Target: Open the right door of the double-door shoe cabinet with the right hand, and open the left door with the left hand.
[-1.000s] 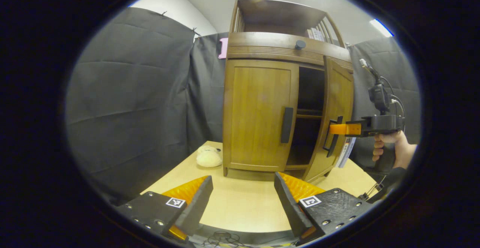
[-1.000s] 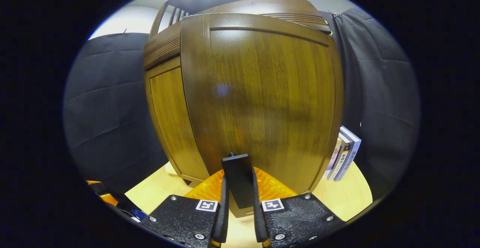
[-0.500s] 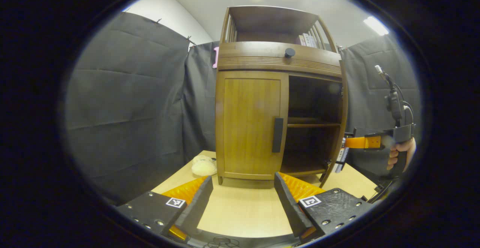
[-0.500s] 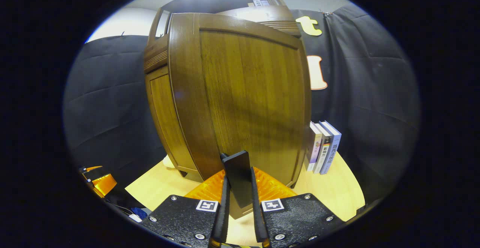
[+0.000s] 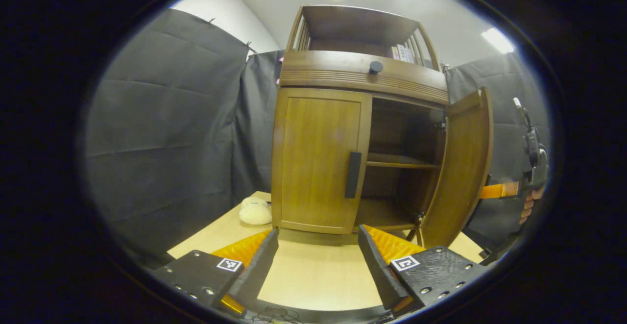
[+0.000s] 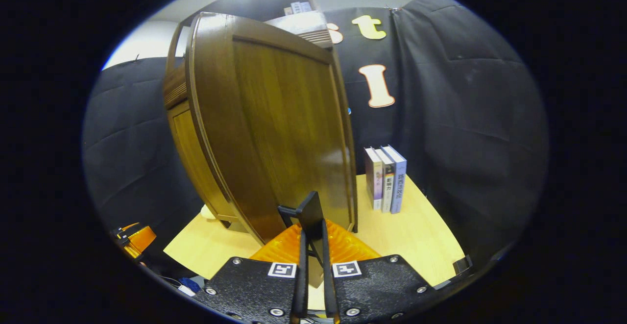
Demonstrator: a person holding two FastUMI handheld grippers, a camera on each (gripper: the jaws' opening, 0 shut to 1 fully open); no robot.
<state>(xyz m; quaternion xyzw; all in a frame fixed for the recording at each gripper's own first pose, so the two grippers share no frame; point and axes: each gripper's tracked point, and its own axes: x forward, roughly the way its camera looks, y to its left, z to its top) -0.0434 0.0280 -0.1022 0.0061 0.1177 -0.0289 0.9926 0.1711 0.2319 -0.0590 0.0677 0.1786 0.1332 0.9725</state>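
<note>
Right hand-held gripper (image 6: 313,265) clamps the right door's handle (image 6: 309,211), holding the right door (image 5: 463,167) swung wide; left hand-held gripper (image 5: 316,265) (jaws spread, empty) faces the closed left door (image 5: 318,160) for its handle (image 5: 352,175).

We see the left hand-held gripper (image 5: 317,260) held level with its fingers spread wide apart, gripping nothing. The right hand-held gripper (image 6: 313,253) has both fingers pressed close together on the door handle (image 6: 309,216) (a hand (image 5: 530,203) grips it at the far right of the left gripper view).
</note>
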